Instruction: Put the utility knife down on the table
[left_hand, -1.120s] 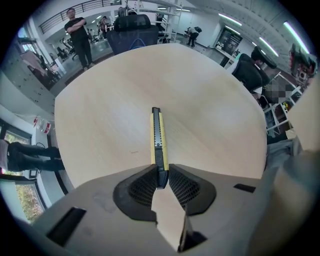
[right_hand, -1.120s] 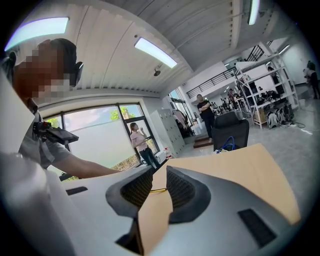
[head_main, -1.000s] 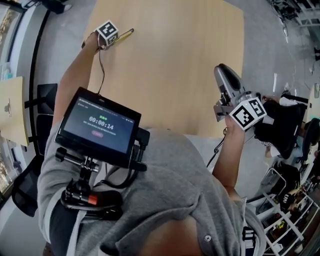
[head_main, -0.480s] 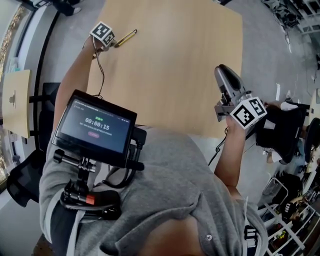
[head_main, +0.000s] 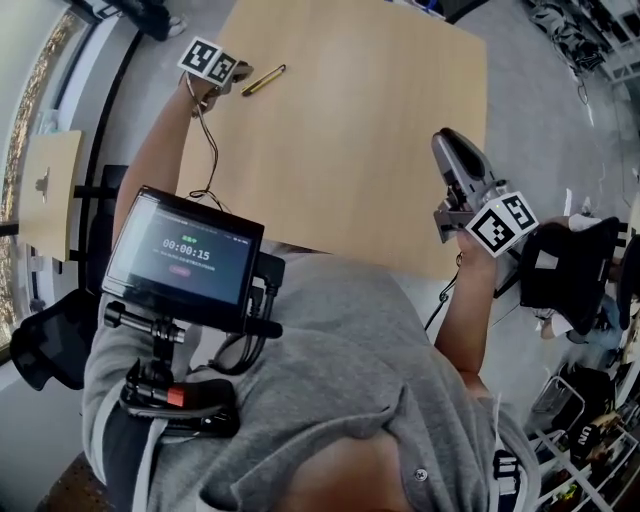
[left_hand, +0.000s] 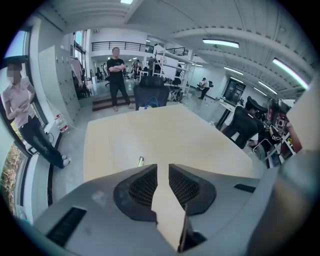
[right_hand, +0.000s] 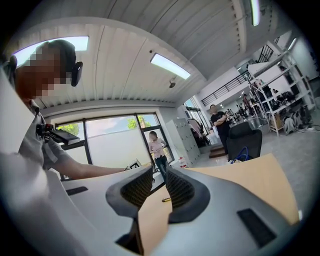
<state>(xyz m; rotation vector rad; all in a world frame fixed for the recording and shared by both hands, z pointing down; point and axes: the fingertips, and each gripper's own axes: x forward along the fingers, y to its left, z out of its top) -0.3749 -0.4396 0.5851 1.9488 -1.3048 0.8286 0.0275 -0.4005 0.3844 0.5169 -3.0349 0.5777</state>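
The utility knife (head_main: 263, 80) is a slim yellow-gold bar lying flat on the pale wooden table (head_main: 350, 150), near its far left corner. My left gripper (head_main: 232, 79) sits just short of the knife, apart from it, jaws open and empty. In the left gripper view the knife (left_hand: 140, 161) lies on the table beyond the left gripper (left_hand: 163, 167). My right gripper (head_main: 450, 142) hovers at the table's right edge, open, holding nothing. In the right gripper view the knife (right_hand: 166, 199) shows small through the gap of the right gripper (right_hand: 159, 172).
A chest-mounted monitor (head_main: 185, 250) fills the lower left of the head view. A black office chair (head_main: 560, 270) stands right of the table, a small side table (head_main: 45, 195) to the left. People (left_hand: 119, 75) stand beyond the table's far end.
My left gripper has drawn back from the knife, which now lies free on the table. The right gripper has stayed in place.
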